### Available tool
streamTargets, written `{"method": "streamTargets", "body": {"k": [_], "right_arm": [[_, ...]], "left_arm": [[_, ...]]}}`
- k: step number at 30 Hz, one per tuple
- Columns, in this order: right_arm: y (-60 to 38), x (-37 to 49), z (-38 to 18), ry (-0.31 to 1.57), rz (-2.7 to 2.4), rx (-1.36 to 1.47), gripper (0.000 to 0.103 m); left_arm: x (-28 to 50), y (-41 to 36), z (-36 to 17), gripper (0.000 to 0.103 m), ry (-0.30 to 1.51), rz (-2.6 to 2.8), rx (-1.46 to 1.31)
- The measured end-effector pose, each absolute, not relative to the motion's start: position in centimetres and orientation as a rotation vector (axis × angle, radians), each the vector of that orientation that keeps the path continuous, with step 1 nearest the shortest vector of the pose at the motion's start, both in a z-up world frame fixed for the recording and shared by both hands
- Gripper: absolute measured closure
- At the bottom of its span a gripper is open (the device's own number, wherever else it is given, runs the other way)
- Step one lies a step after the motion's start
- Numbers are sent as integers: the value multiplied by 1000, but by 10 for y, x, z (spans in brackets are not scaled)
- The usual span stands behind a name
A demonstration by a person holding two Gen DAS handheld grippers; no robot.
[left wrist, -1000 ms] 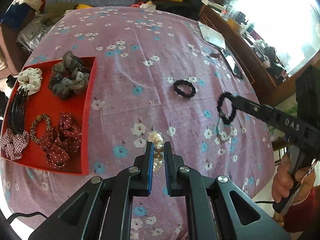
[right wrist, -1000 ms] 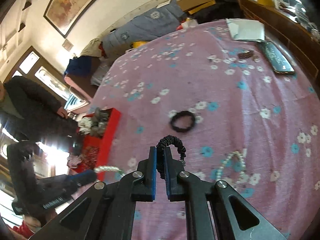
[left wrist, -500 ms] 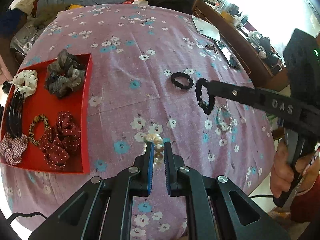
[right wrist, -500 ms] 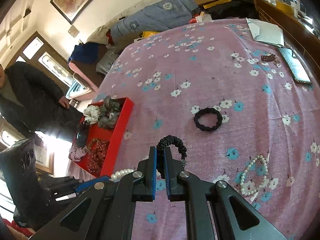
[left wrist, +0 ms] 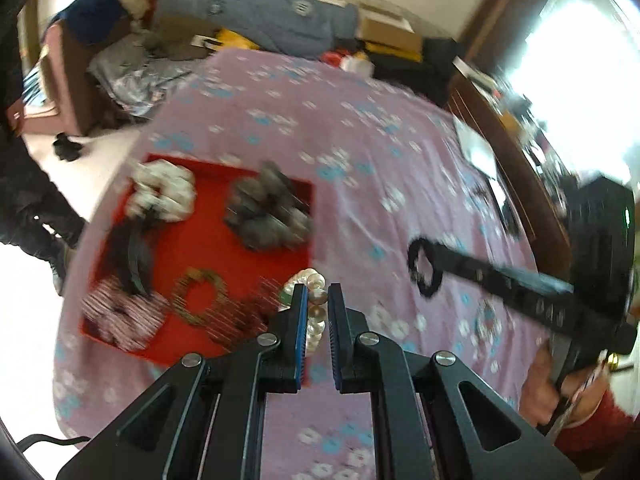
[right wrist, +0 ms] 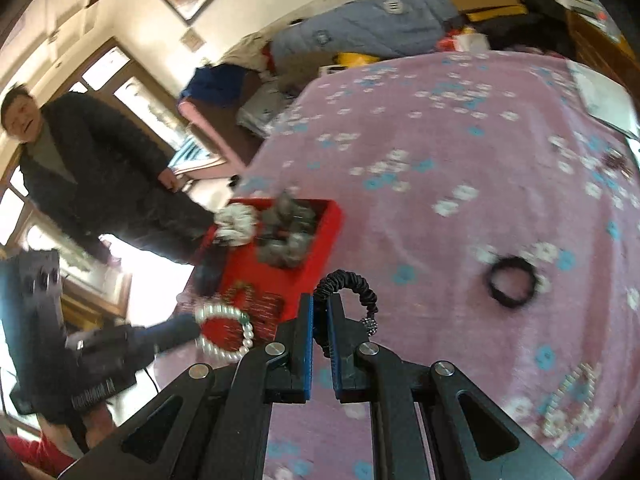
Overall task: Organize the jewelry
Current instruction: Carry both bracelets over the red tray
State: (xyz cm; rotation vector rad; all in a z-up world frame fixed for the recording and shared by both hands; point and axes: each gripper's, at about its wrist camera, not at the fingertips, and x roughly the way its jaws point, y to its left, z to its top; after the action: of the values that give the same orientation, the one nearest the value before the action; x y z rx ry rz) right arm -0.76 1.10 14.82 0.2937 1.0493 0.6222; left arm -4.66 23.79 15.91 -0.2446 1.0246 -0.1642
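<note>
pearl bracelet [left wrist: 314, 304] over red tray [left wrist: 208, 236] rim (blurred)

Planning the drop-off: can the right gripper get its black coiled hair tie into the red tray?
Probably yes: the right gripper, shut on the black coiled hair tie, sits near the red tray, though scrunchies crowd it.
</note>
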Motion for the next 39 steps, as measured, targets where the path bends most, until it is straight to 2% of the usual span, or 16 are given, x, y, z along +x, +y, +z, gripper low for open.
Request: {"method": "streamTargets", "body": {"k": [6,16,25,31,39], "right_arm": [[72,6,145,1051,737,284,94],[129,32,98,1164,738,258,94],[165,39,64,1221,707,160,94],[176,42,51,1258,696,152,94],[176,39,48,1260,707,193,91]], "left_arm": [[-17,279,160,94,1009,-93,-223],[31,311,99,94,1099,-49,-199],[57,327,67,94,1147,-7,-150],[62,328,62,94,1161,-35,-181],[55,327,82,92,1116,-55,-219]]}}
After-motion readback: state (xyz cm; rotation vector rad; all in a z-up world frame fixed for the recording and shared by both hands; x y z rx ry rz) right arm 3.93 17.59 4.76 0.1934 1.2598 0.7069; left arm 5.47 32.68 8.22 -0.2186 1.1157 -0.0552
